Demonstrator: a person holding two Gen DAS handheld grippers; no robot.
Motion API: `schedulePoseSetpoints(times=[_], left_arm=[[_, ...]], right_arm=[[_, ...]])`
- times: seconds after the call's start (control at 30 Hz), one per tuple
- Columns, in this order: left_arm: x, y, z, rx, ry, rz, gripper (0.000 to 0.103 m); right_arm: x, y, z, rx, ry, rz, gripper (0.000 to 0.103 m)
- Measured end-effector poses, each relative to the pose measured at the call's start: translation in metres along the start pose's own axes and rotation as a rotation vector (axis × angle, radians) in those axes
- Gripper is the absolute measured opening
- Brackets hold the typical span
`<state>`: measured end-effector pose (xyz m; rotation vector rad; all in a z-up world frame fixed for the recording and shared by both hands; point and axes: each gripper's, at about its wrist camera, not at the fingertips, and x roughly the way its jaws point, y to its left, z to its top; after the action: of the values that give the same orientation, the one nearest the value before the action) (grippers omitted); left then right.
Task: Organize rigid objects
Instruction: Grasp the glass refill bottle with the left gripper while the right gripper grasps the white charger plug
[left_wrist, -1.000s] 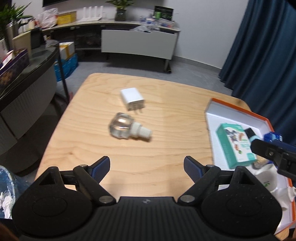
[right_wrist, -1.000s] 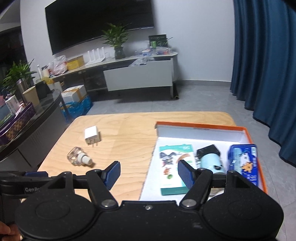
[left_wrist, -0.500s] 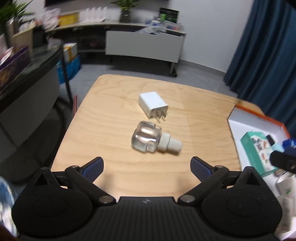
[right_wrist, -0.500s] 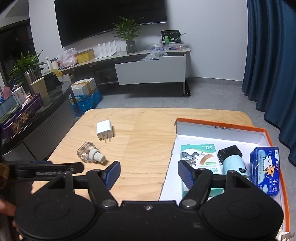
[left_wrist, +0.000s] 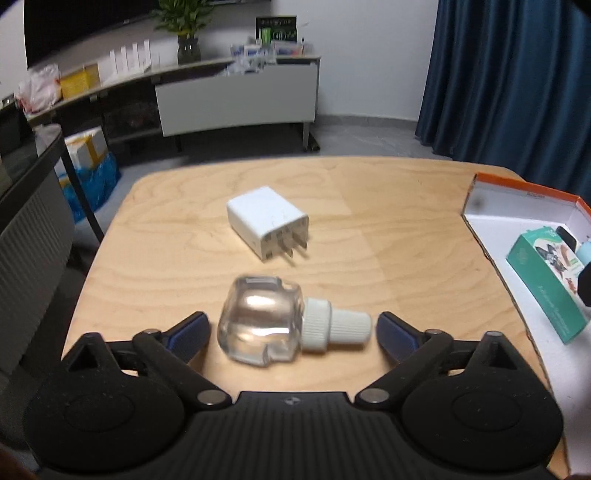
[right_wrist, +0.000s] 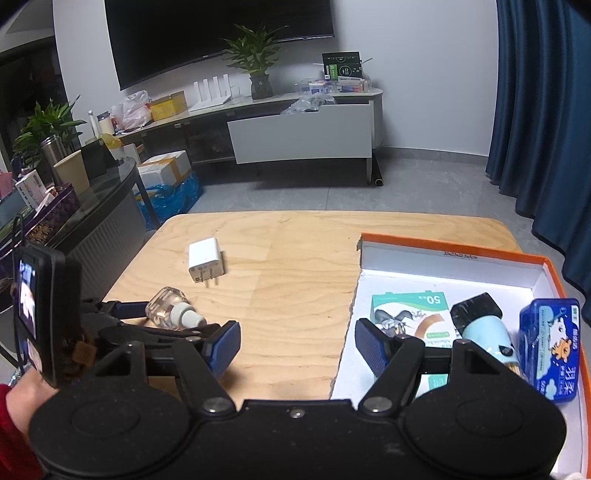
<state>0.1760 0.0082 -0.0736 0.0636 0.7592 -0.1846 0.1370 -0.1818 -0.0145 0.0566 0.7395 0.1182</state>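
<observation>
Bracketing the clear glass bottle (left_wrist: 266, 321) with its white cap, the left gripper (left_wrist: 293, 326) is held wide apart, neither pad yet seen touching it. The bottle lies on its side on the wooden surface (left_wrist: 388, 258), with the white plug adapter (left_wrist: 267, 221) just beyond. The right gripper (right_wrist: 297, 341) is likewise spread and empty, near the orange-rimmed box (right_wrist: 450, 254). Packed already are a green carton (right_wrist: 410, 314), a pale blue cylinder (right_wrist: 487, 332) and a blue tin (right_wrist: 550, 350); two items seemingly remain.
</observation>
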Motion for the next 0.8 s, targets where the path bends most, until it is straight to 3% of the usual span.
schedulePoseSetpoints(times=[0.1, 0.3, 0.57, 0.8], left_arm=[[-0.002, 0.004, 0.002, 0.004, -0.031, -0.002, 0.08], [-0.007, 0.016, 0.004, -0.058, -0.004, 0.01, 0.079], [-0.021, 0.051, 0.011, -0.167, -0.003, 0.126, 0.079], [-0.023, 0.067, 0.015, -0.24, -0.024, 0.159, 0.079]], right_arm=[[0.009, 0.003, 0.003, 0.002, 0.004, 0.004, 0.082], [0.028, 0.017, 0.014, -0.01, 0.015, 0.053, 0.082], [0.085, 0.054, 0.041, -0.084, 0.06, 0.184, 0.082], [0.151, 0.083, 0.056, -0.141, 0.109, 0.177, 0.082]])
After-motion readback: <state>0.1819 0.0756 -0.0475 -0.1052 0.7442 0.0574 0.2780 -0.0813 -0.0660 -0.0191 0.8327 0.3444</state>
